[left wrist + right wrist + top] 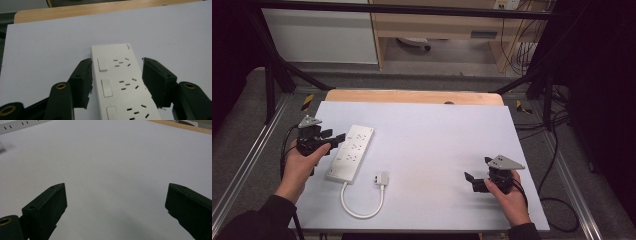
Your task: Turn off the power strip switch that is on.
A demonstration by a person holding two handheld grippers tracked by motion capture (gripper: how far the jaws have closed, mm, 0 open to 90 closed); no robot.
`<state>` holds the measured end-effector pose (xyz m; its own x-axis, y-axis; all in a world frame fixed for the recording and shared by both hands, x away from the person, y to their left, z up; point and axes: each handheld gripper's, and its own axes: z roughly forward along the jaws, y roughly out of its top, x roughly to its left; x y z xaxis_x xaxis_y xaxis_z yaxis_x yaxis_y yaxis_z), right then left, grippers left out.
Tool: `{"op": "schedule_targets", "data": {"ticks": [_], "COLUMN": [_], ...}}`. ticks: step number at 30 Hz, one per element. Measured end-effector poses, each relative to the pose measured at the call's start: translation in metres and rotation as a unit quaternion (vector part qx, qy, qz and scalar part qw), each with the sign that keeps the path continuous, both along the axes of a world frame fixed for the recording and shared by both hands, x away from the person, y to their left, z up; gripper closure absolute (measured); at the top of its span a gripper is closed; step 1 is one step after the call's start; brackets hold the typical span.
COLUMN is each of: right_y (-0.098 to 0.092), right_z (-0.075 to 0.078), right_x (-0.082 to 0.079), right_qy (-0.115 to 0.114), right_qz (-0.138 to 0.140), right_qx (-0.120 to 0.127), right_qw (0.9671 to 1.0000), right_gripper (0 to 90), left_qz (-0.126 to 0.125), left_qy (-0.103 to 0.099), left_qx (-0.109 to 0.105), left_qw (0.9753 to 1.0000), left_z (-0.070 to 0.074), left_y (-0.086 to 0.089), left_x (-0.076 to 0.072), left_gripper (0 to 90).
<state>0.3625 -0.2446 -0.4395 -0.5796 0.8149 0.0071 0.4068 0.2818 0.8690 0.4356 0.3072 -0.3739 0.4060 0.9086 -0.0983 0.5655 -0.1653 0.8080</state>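
My left gripper sits over the far end of the power strip, jaws spread and straddling its width. Left jaw looks to be touching or just beside the strip's left edge; right jaw has a clear gap to the right edge. Nothing clamped yet.

My right gripper is on the right near side of the table, jaws wide apart, nothing between them, just bare mat. Well apart from the strip.

Strip lies on the left part of the table, long axis running near-to-far, slightly angled. Rocker switches along its left side, sockets on the right. Its short cord loops off the near end, and the plug lies just right of that end.

Handling guess: rigid plastic shell, light to moderate weight, smooth sides so could slip. Grip across the width on the flat side walls, squarely, not on switches. Held at the far end it will likely sag at the near end, and the cord will drag.
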Motion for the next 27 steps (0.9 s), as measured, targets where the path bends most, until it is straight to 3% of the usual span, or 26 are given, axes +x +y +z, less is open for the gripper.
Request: {"op": "schedule_targets", "data": {"ticks": [5, 15, 27], "right_y": [0.000, 0.000, 0.000], "right_z": [0.000, 0.000, 0.000], "right_x": [0.000, 0.000, 0.000], "right_qy": [0.000, 0.000, -0.002], "right_qz": [0.001, 0.001, 0.002], "right_qx": [-0.002, -0.001, -0.001], "right_qw": [1.0000, 1.0000, 1.0000], "right_gripper": [4.4, 4.4, 4.4], "left_qz": [-0.010, -0.018, -0.027], "left_qy": [0.001, 0.002, 0.012], "left_qx": [0.012, 0.005, 0.000], "left_qw": [0.9999, 0.9998, 0.9996], "left_z": [-0.004, -0.012, -0.015], "left_y": [-0.004, -0.006, -0.007], "left_x": [0.000, 0.001, 0.005], "left_gripper": [50.6, 71.3, 85.3]}}
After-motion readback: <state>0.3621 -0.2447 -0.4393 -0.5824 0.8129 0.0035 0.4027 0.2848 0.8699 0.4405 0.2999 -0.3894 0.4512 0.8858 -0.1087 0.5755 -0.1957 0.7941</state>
